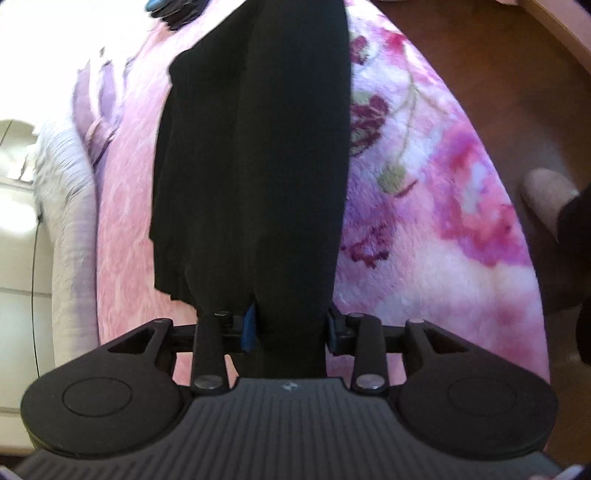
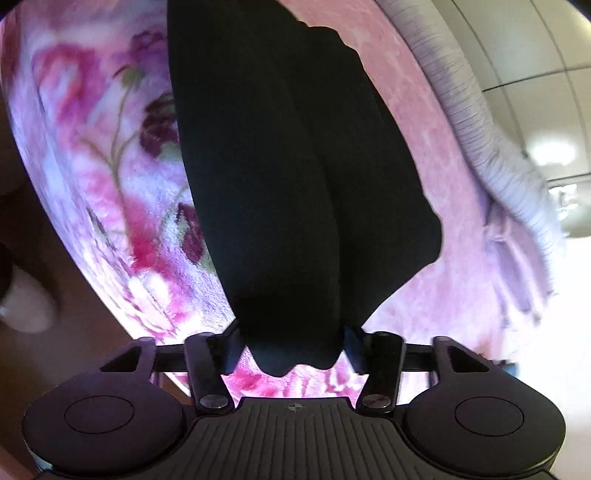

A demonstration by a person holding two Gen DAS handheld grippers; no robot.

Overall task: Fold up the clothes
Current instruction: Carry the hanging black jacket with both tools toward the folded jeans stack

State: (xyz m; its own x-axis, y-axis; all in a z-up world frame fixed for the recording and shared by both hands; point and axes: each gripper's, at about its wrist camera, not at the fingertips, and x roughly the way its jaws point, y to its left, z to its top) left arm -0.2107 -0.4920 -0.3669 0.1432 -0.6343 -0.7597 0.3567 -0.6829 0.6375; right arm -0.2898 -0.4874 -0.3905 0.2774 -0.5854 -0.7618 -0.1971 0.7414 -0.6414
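A black ribbed garment (image 1: 255,158) hangs in long folds above a pink flowered blanket (image 1: 436,192). My left gripper (image 1: 291,328) is shut on one bunched end of it, the cloth filling the gap between the blue-padded fingers (image 1: 249,330). In the right wrist view the same black garment (image 2: 295,177) runs away from the camera over the blanket (image 2: 99,155). My right gripper (image 2: 295,345) is shut on its other end, and a scalloped edge of cloth pokes out below the fingers. The fingertips of both grippers are hidden by cloth.
A lilac knitted garment (image 1: 70,229) lies along the blanket's far edge, seen also as the lilac knit (image 2: 491,140) in the right wrist view. Brown floor (image 1: 517,92) borders the blanket. A person's foot (image 1: 546,203) stands on that floor. Dark items (image 1: 173,11) lie at the blanket's top.
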